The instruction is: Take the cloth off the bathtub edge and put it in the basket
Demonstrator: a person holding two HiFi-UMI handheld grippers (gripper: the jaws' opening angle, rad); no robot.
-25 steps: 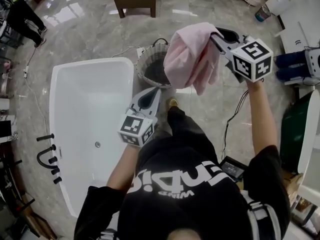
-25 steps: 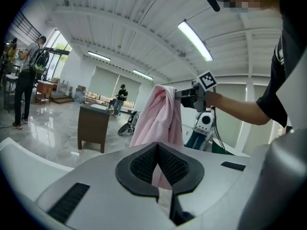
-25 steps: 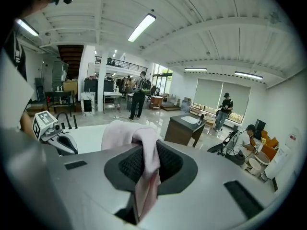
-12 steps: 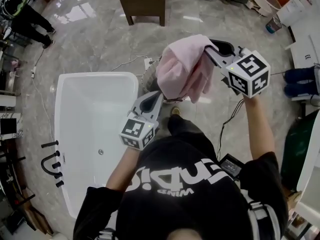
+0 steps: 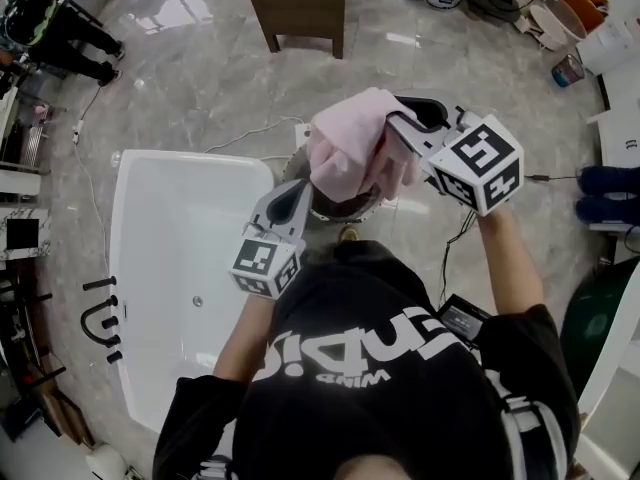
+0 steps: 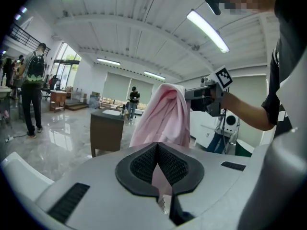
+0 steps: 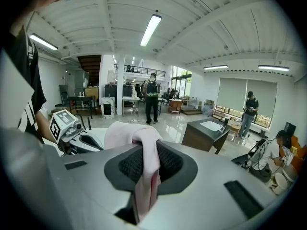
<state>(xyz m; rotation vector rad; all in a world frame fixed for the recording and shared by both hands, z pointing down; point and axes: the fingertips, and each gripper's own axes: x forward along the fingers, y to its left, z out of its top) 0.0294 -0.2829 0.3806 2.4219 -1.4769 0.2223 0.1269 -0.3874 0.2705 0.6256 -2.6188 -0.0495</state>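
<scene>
The right claw [image 5: 398, 126] is squeezed tight on the pink cloth [image 5: 345, 153], at the middle top of the head view, right over the round basket [image 5: 350, 211]. The left claw [image 5: 298, 186] is closed and holds nothing. White letters on the black shirt [image 5: 370, 368] are upside down, too hard to read.

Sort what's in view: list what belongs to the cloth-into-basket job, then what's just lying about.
Belongs to the job:
- pink cloth, clamped in the right hand-held gripper
- basket, partly hidden by the cloth
- white bathtub

Just lying about:
- wooden cabinet
- cable on the floor
- black tap beside the bathtub
</scene>
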